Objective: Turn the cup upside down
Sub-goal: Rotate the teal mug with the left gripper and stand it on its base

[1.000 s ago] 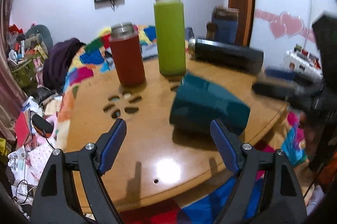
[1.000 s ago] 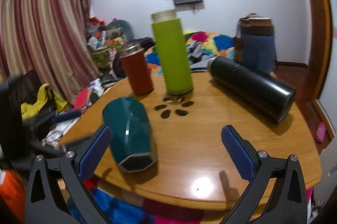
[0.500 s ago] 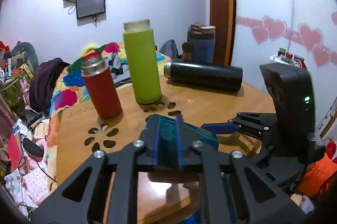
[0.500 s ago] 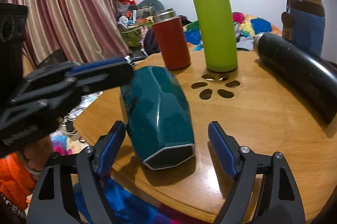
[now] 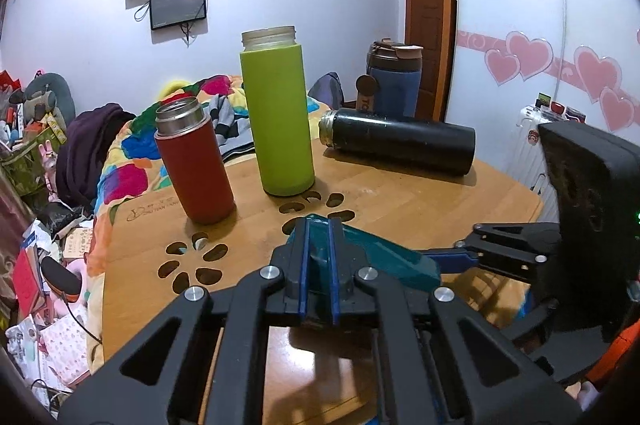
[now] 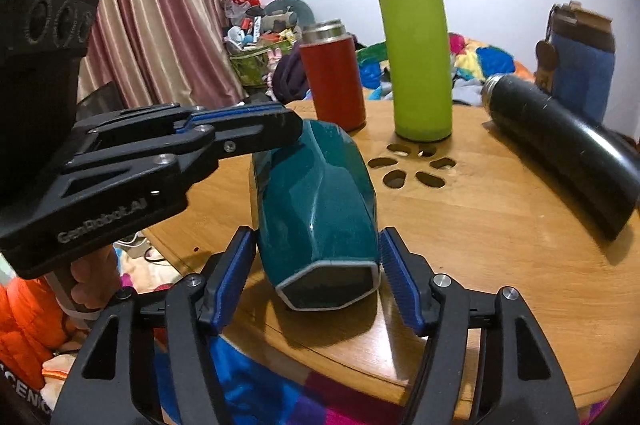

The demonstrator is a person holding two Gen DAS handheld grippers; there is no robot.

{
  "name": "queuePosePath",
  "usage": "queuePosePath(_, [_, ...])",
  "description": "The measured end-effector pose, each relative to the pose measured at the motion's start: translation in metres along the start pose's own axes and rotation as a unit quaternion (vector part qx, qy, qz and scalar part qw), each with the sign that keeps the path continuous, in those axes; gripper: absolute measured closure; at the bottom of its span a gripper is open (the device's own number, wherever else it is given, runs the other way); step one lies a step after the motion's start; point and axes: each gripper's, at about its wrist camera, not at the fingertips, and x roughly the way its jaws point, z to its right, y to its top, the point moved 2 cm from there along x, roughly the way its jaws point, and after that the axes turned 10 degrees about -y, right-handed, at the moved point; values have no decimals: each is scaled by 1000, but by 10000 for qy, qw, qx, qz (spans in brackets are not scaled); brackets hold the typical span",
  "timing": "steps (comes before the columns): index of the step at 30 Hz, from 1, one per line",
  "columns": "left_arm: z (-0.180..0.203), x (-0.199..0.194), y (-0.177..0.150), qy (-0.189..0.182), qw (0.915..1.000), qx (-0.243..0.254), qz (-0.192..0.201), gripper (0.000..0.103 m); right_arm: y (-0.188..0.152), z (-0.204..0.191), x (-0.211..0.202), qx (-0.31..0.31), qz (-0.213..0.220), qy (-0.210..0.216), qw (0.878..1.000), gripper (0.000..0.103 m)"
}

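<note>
A dark teal faceted cup [image 6: 316, 201] lies on its side near the front edge of the round wooden table [image 6: 500, 225], its hexagonal base toward the right wrist camera. My left gripper [image 5: 319, 237] is shut on the cup's far rim; it shows in the right wrist view [image 6: 256, 129] coming in from the left. The cup [image 5: 384, 257] stretches away to the right in the left wrist view. My right gripper [image 6: 318, 257] straddles the cup's base end, its blue pads [image 6: 394, 265] close beside the cup with a slight gap.
A red flask [image 5: 192, 161] and a tall green bottle [image 5: 278, 117] stand behind the cup. A black flask [image 5: 400, 141] lies on its side at the back right, a blue mug [image 5: 394, 81] beyond it. Flower-shaped cut-outs [image 6: 412, 165] pierce the tabletop.
My left gripper has closed onto the cup's rim end. My right gripper has moved in around the base end and narrowed from wide open to nearly touching.
</note>
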Motion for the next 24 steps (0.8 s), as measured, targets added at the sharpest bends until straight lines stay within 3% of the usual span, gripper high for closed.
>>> queuePosePath(16, [-24,9,2,-72,9990,-448,-44,95,14,-7,-27,-113,431,-360,9984,45])
queuePosePath(24, [-35,15,-2,-125,9978,-636,-107,95,25,-11,-19,-195,545,-438,9974,46])
